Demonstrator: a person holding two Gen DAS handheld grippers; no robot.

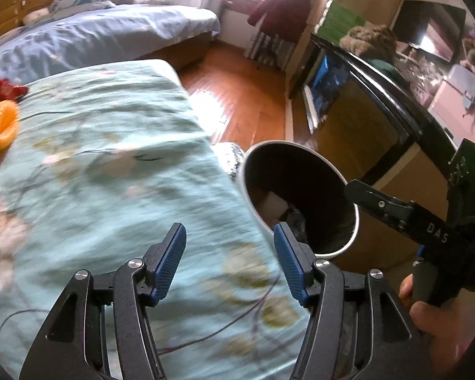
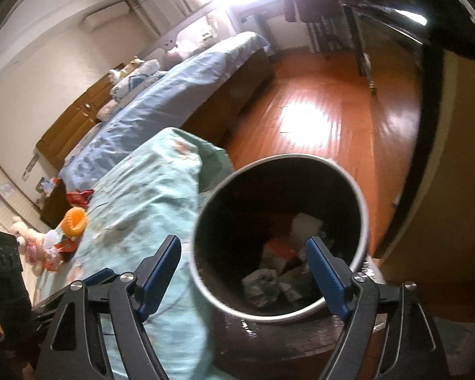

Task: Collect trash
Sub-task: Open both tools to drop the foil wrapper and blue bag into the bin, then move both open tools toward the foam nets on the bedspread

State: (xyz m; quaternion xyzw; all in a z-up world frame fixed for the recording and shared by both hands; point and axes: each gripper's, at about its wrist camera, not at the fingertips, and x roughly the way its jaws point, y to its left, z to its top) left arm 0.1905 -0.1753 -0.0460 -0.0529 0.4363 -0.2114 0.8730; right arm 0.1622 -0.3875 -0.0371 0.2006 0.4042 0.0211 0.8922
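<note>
A round bin with a pale rim (image 2: 281,157) and dark inside stands on the floor against the teal floral bedcover (image 2: 148,196). Inside lie white paper (image 2: 304,224), an orange-and-white packet (image 2: 278,250) and crumpled wrappers (image 2: 262,285). My right gripper (image 2: 243,243) hangs open over the bin's mouth, with nothing between its blue pads. My left gripper (image 1: 229,231) is open and empty above the cover (image 1: 110,158), its right finger beside the bin's rim (image 1: 300,144). At the cover's far end lie a red wrapper (image 1: 6,90) (image 2: 79,197) and an orange ring (image 1: 0,123) (image 2: 75,221).
A bed with blue bedding (image 1: 95,34) stands beyond the teal cover. Wooden floor (image 2: 316,120) stretches past the bin. A black-edged cabinet (image 1: 380,95) closes in on the right. A pink stuffed toy (image 2: 31,243) and another red wrapper (image 2: 65,247) lie near the orange ring. A hand (image 1: 433,316) holds the right tool.
</note>
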